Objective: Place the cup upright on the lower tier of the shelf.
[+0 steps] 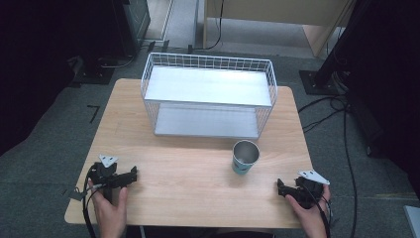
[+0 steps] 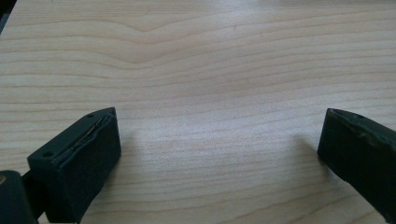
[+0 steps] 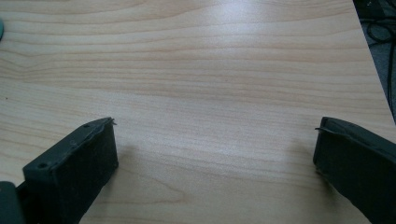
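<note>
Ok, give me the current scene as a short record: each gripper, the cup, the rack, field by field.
left gripper: open, nothing between the jaws, low over the table's near left part
right gripper: open, nothing between the jaws, at the near right part
cup: metal with a teal band, upright, right of centre, nearer the right gripper, untouched
wire rack: white, two shelves, at the far side, both shelves bare
table: light wood
</note>
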`<state>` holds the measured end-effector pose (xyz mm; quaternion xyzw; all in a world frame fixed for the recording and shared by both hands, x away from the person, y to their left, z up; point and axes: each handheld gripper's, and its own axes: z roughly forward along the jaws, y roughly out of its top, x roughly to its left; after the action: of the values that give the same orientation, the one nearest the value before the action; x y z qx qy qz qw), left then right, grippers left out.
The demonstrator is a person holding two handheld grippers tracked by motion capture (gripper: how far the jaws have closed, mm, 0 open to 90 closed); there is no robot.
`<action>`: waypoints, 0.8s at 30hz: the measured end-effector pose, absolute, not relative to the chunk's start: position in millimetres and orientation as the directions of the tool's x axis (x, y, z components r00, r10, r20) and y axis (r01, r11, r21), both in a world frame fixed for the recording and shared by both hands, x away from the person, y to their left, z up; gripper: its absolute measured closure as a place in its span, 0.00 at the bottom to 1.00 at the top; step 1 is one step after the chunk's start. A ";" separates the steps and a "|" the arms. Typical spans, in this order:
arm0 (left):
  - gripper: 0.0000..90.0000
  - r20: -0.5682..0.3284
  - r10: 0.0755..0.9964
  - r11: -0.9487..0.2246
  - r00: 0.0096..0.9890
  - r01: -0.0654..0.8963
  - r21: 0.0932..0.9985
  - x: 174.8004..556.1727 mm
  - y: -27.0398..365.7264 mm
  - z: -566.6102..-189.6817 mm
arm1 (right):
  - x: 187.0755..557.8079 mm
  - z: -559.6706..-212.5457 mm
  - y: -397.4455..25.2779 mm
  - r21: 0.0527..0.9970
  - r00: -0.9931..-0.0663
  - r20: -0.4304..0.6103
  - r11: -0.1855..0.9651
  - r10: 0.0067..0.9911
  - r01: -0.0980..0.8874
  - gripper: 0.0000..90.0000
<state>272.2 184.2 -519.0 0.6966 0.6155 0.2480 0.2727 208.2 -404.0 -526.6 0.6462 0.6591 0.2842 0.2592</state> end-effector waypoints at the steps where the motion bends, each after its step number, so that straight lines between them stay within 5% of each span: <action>1: 0.00 0.009 0.993 -0.091 0.117 0.722 0.686 272.3 184.0 -519.1 | 208.1 -526.6 -403.8 0.709 -0.029 0.028 0.001 0.999 0.706 0.00; 24: 0.00 0.009 0.993 -0.089 0.115 0.723 0.685 272.0 183.6 -519.1 | 197.9 -513.6 -383.9 0.738 -0.105 0.013 0.062 0.994 0.672 0.00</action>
<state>272.0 183.6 -519.1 0.6951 0.6174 0.2482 0.2723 197.9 -383.9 -513.6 0.6139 0.6785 0.3037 0.2655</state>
